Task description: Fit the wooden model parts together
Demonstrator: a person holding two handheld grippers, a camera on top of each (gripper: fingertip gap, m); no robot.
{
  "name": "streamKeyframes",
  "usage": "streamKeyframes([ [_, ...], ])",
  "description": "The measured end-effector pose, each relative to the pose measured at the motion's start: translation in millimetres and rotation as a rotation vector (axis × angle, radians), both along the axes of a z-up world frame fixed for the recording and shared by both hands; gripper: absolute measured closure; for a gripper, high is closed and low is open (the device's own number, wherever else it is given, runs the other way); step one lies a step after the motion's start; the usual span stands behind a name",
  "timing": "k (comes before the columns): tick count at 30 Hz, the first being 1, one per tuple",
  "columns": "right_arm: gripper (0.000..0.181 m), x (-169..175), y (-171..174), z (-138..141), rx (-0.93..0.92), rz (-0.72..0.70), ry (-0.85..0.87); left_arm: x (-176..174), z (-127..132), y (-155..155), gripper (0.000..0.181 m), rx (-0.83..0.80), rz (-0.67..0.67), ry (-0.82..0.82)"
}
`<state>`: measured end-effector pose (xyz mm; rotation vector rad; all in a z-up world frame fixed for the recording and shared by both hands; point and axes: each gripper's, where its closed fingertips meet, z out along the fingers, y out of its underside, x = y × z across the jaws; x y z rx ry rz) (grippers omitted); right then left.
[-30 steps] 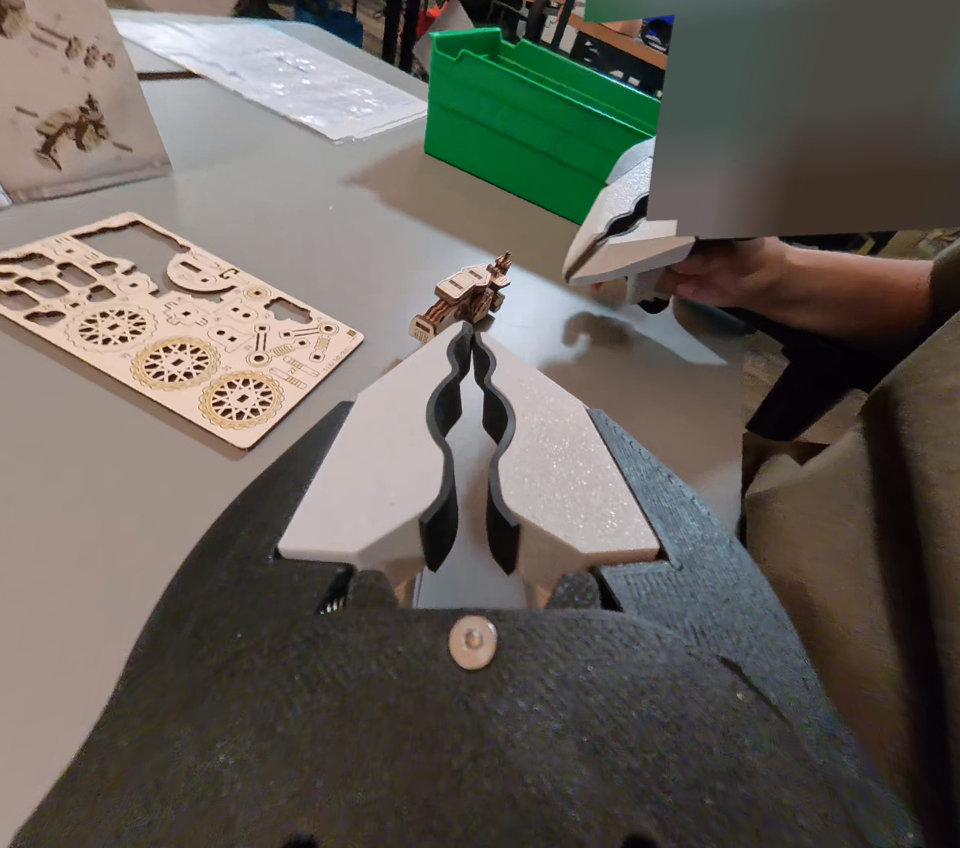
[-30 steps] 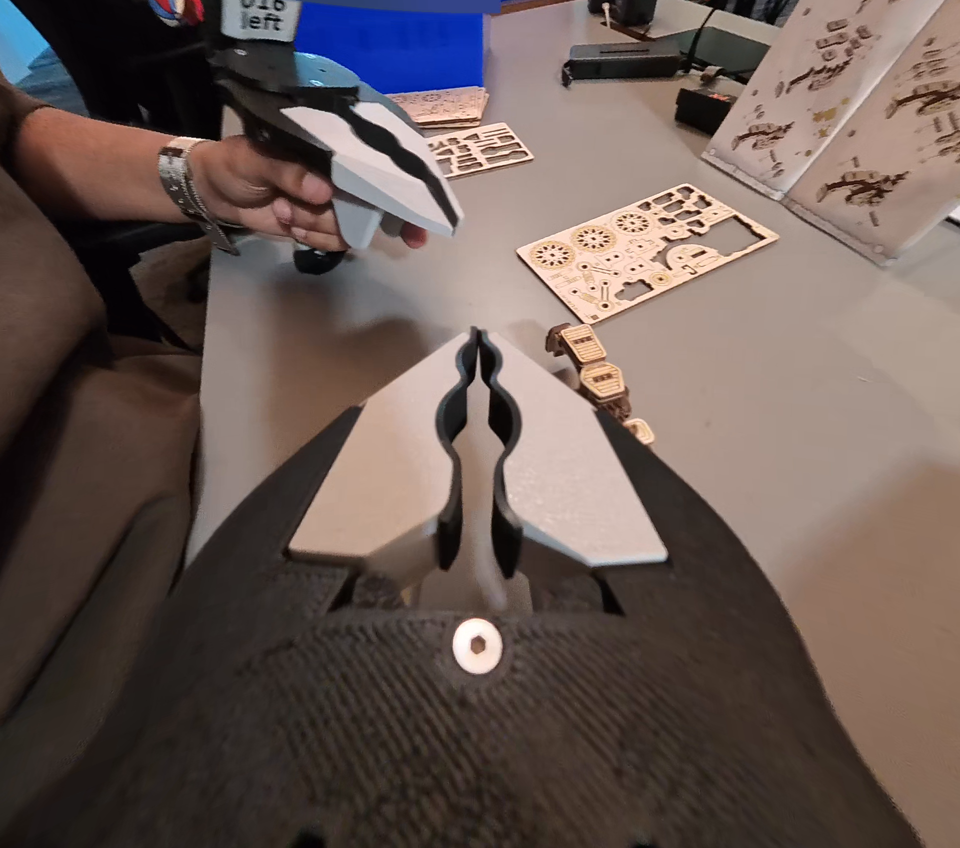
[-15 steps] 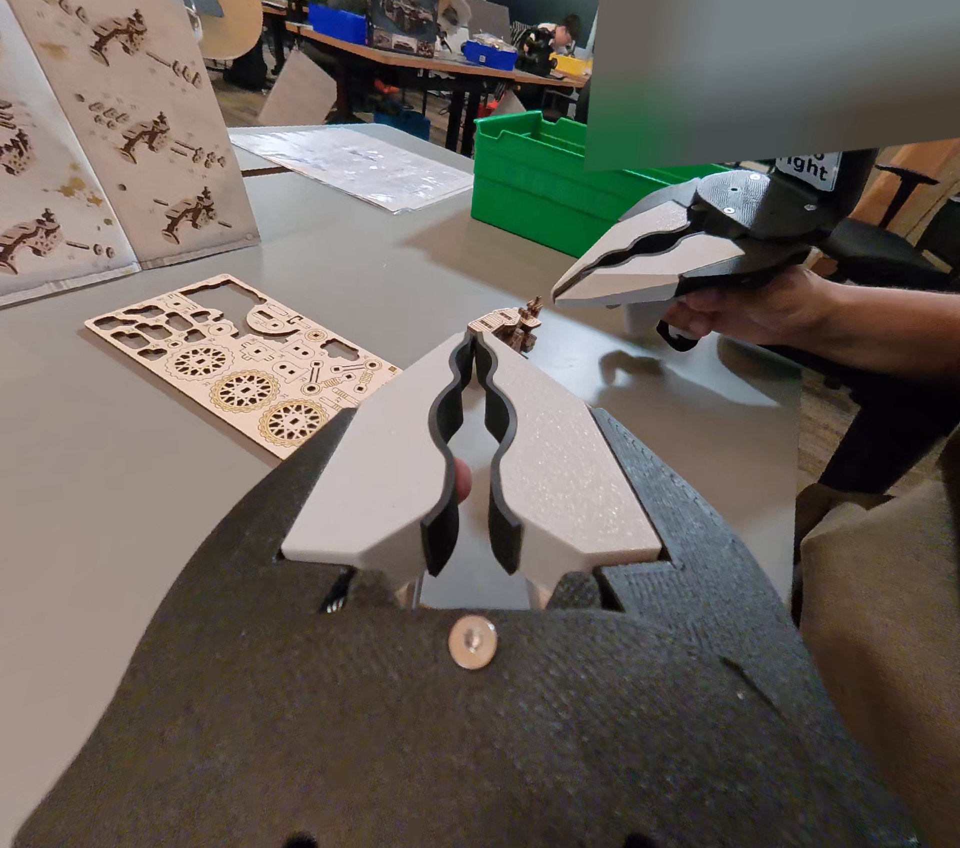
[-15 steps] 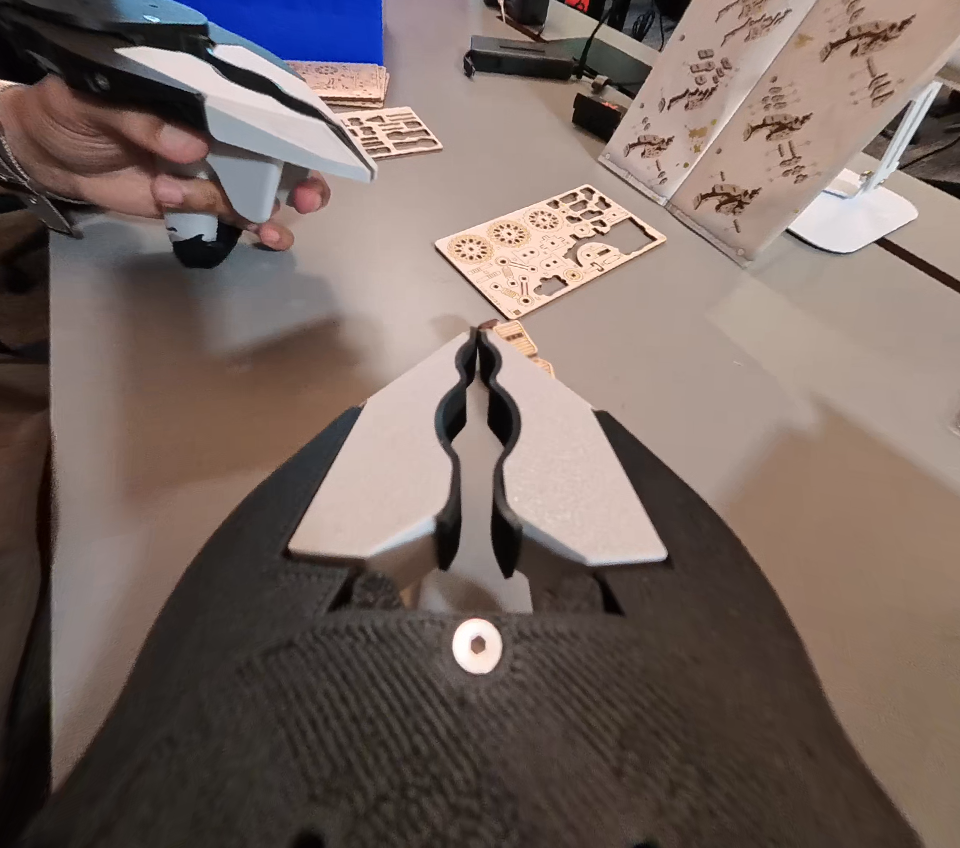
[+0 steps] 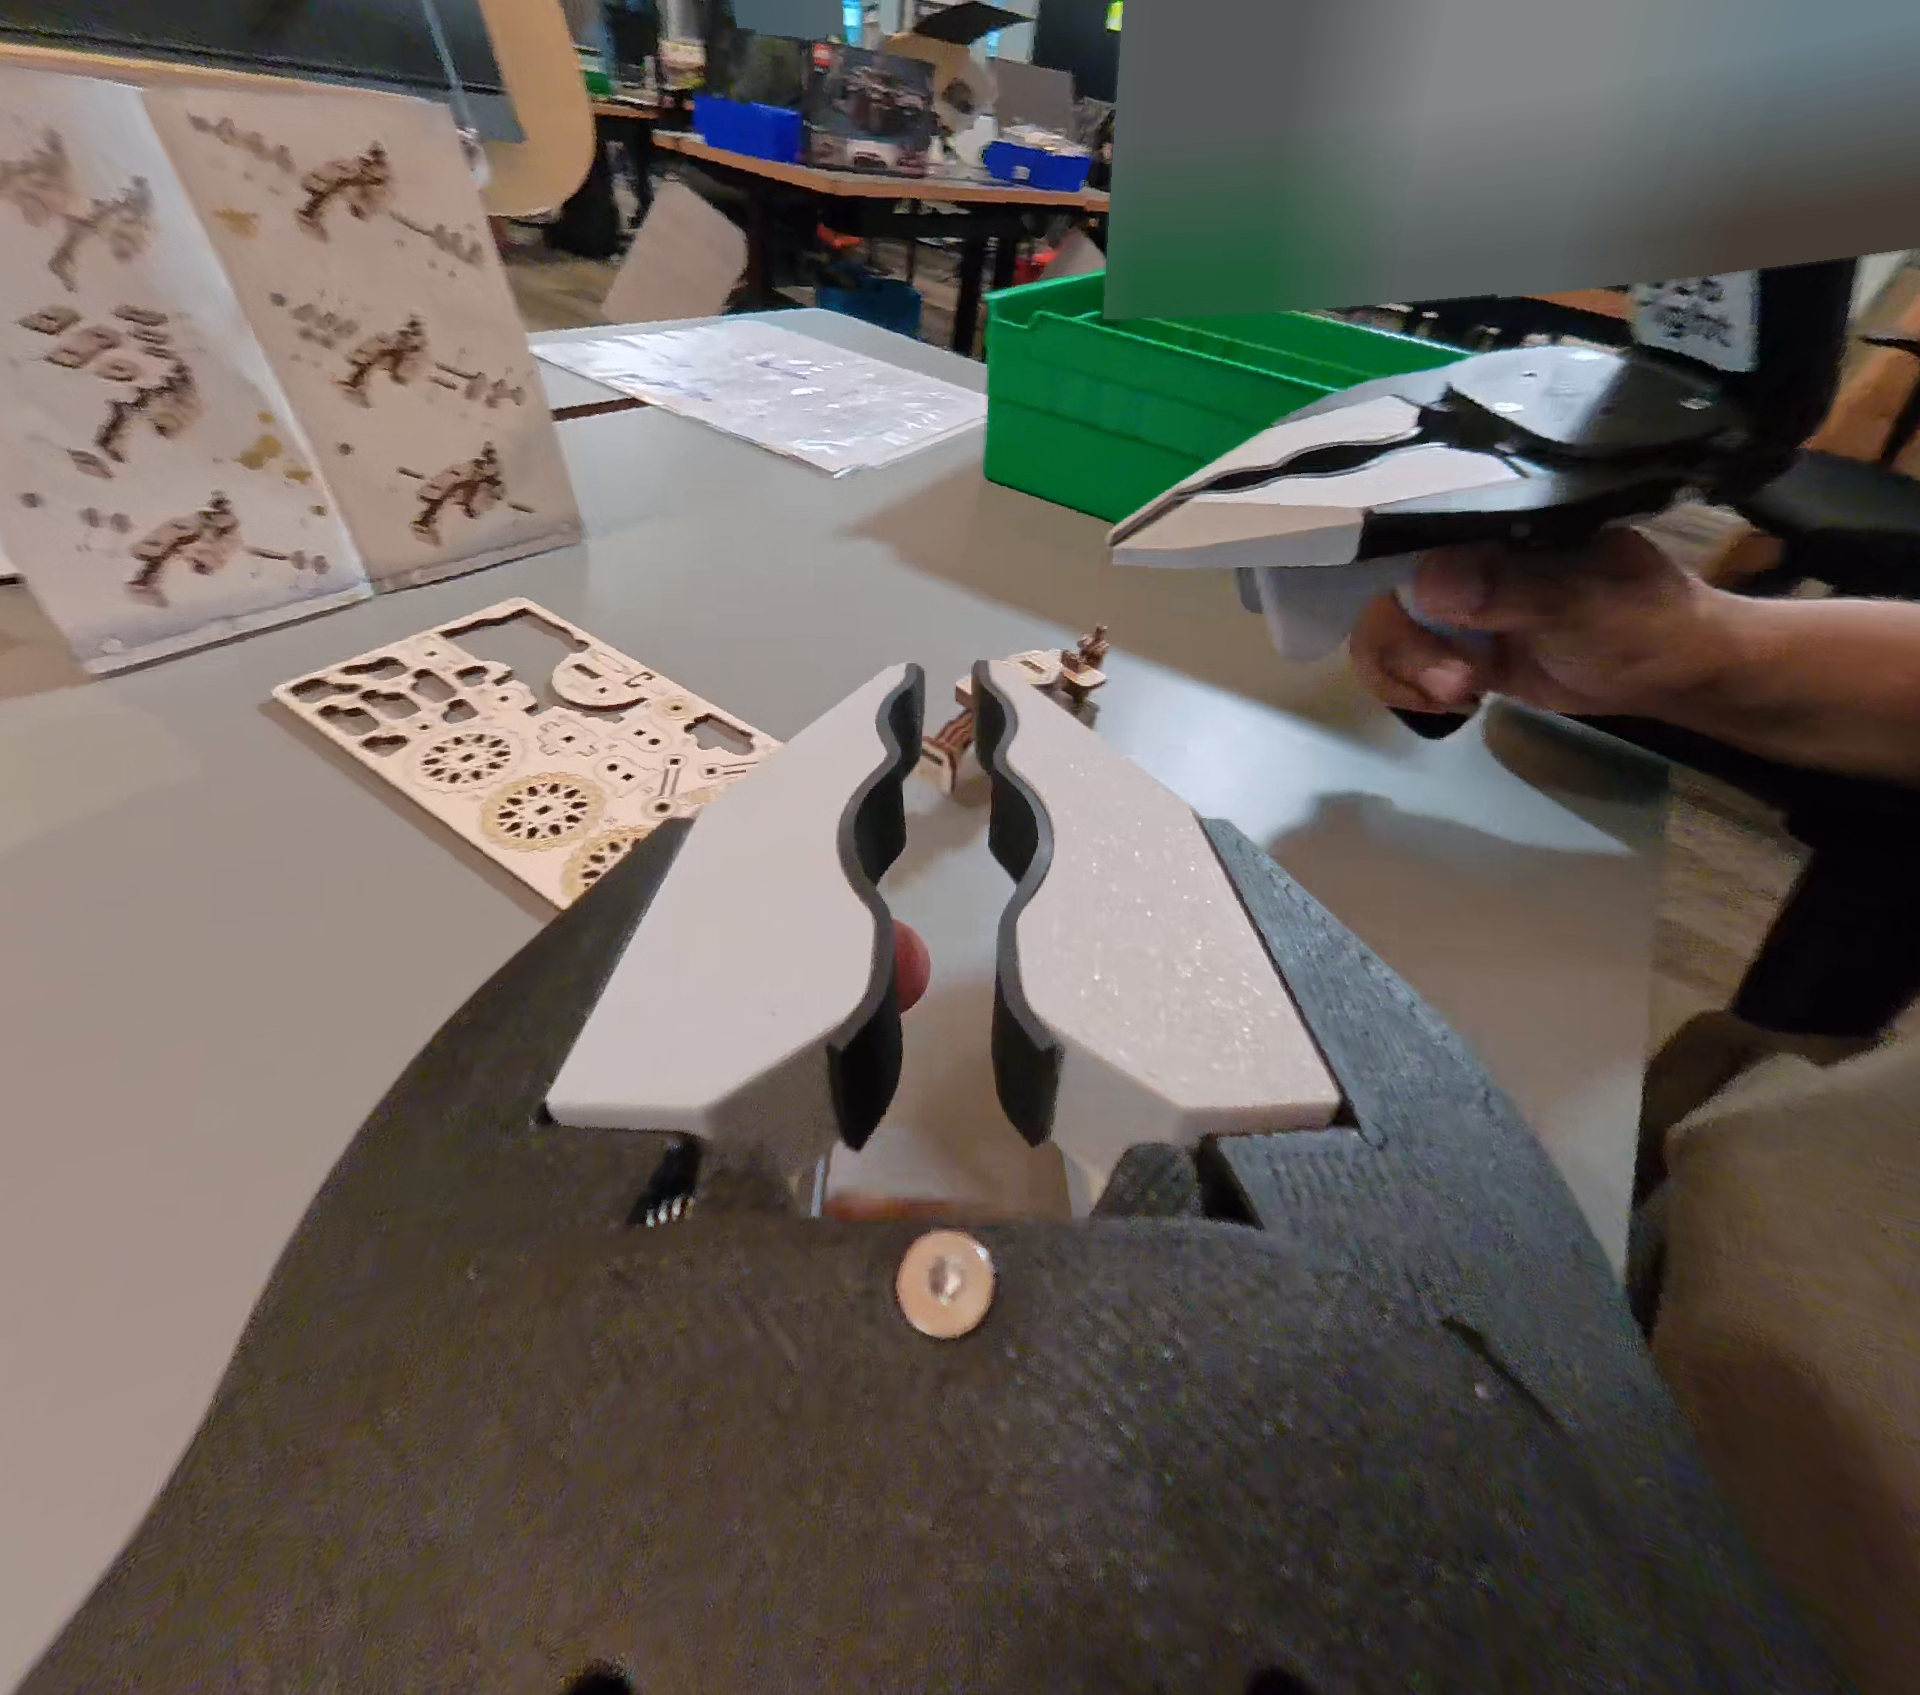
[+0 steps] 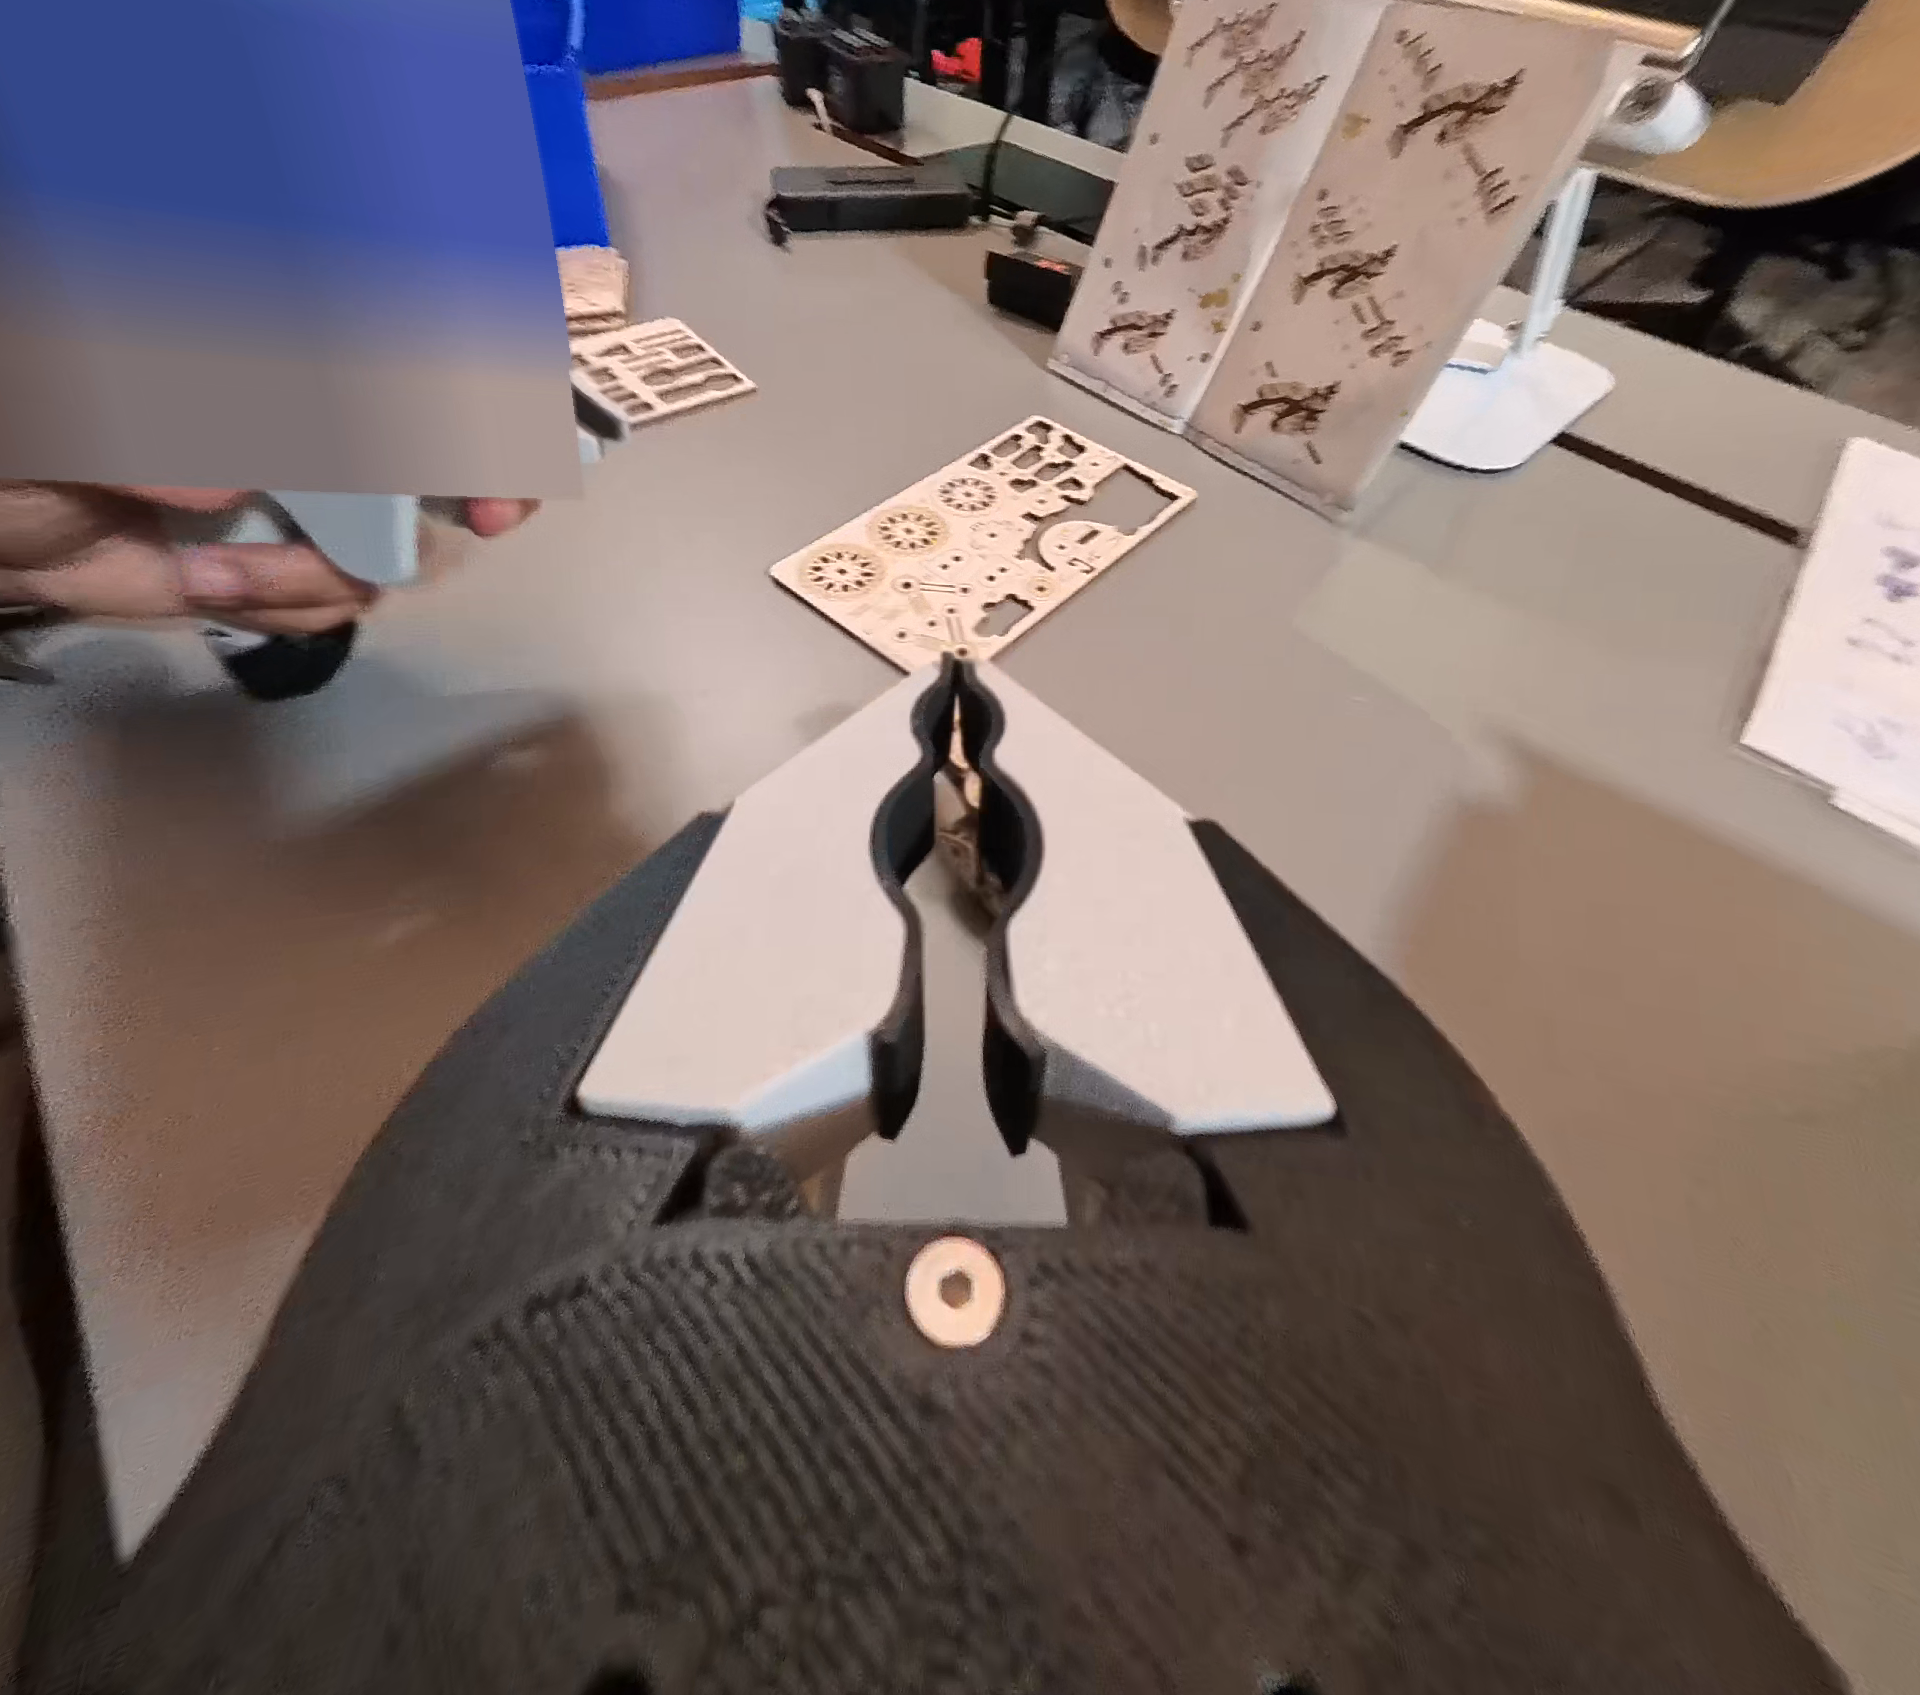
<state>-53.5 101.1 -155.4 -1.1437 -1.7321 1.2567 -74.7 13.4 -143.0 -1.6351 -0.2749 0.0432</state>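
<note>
Left wrist view: left gripper parted, empty, aimed at small wooden model resting on grey counter, just right of punched wooden parts sheet. Right gripper pressed together, empty, raised above model. Right wrist view: model glimpsed below closed tips; instruction stand beyond.

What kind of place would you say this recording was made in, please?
Probably a shared workshop or lab: long work tables carry storage bins, blue and green, while the near grey table holds a laser-cut wooden parts sheet and propped instruction sheets.
</note>
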Motion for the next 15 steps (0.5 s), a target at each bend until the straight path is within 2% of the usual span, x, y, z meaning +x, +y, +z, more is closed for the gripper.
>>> streamKeyframes([
  [3,0.181,1.0,0.2,5.0,0.098,-0.035,0.041,-1.0,3.8,-1.4,0.176,-0.002,0.032,0.024],
  [6,0.181,5.3,-7.7,12.1,0.075,-0.008,0.064,-3.5,4.6,-3.2,0.176,-0.005,0.066,0.065],
  [9,0.181,5.1,4.7,8.8,0.172,-0.028,0.081,-2.1,1.4,-2.0,0.174,-0.021,0.060,0.066],
  [13,0.181,7.3,23.1,17.5,0.308,-0.094,0.251,-1.5,-1.0,-1.3,0.170,-0.022,0.044,0.027],
  [15,0.181,10.3,19.6,26.5,0.299,-0.092,0.310,-2.3,-2.7,-1.3,0.168,-0.028,0.039,0.012],
])
